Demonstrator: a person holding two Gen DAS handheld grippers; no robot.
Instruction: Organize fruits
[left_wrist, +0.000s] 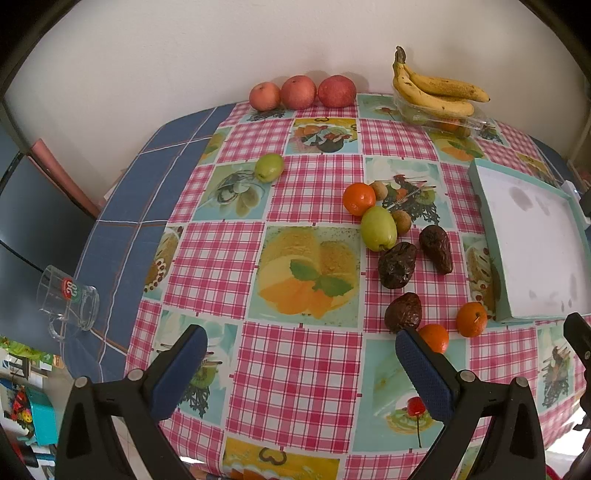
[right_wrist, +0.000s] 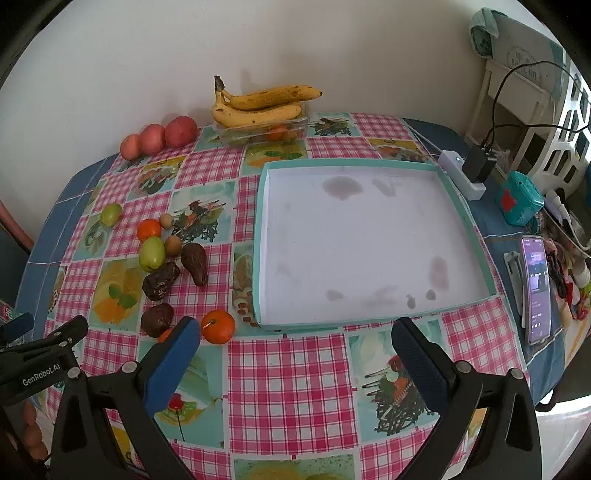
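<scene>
Loose fruit lies on the checked tablecloth: three oranges (left_wrist: 359, 198), (left_wrist: 471, 319), (left_wrist: 435, 336), two green fruits (left_wrist: 378, 228), (left_wrist: 269, 167), three dark dates (left_wrist: 397, 264), two small brown longans (left_wrist: 401, 220). Three red apples (left_wrist: 337, 91) line the wall. Bananas (left_wrist: 436, 92) rest on a clear plastic box (right_wrist: 258, 131). An empty teal-rimmed white tray (right_wrist: 260, 236) lies flat. My left gripper (left_wrist: 299, 365) is open over the cloth, near one date (left_wrist: 403, 312). My right gripper (right_wrist: 295, 350) is open before the tray's near edge, beside an orange (right_wrist: 218, 326).
A glass mug (left_wrist: 70, 301) stands on the blue cloth at the left table edge. A phone (right_wrist: 535, 288), power strip with charger (right_wrist: 467, 171) and a teal box (right_wrist: 521, 197) crowd the right side. A white shelf (right_wrist: 517, 110) stands beyond.
</scene>
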